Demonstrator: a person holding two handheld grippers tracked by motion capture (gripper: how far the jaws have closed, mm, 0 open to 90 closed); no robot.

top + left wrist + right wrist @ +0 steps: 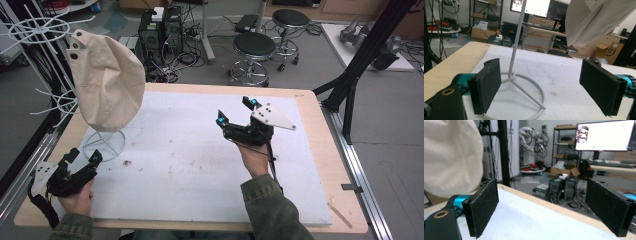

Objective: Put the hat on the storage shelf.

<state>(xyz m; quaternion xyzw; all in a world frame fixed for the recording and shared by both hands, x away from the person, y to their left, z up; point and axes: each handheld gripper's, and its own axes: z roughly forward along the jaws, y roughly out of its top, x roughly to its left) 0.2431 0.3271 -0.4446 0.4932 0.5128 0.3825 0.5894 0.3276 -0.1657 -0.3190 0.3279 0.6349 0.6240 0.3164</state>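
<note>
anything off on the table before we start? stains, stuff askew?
Minor only. The white mat carries small brown specks, the clearest near the wire stand's ring base. The cream cloth bag hangs on that stand, bulging toward the table's middle. Nothing looks spilled or broken. Both grippers are open and hold nothing.

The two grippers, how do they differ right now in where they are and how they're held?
The left gripper sits at the table's near left corner, close to the white wire stand that holds the cream cap; the right gripper is out over the middle of the white mat. The left stays low by the mat's edge; the right is raised, its grey plate facing up. Both are open and hold nothing.
</note>
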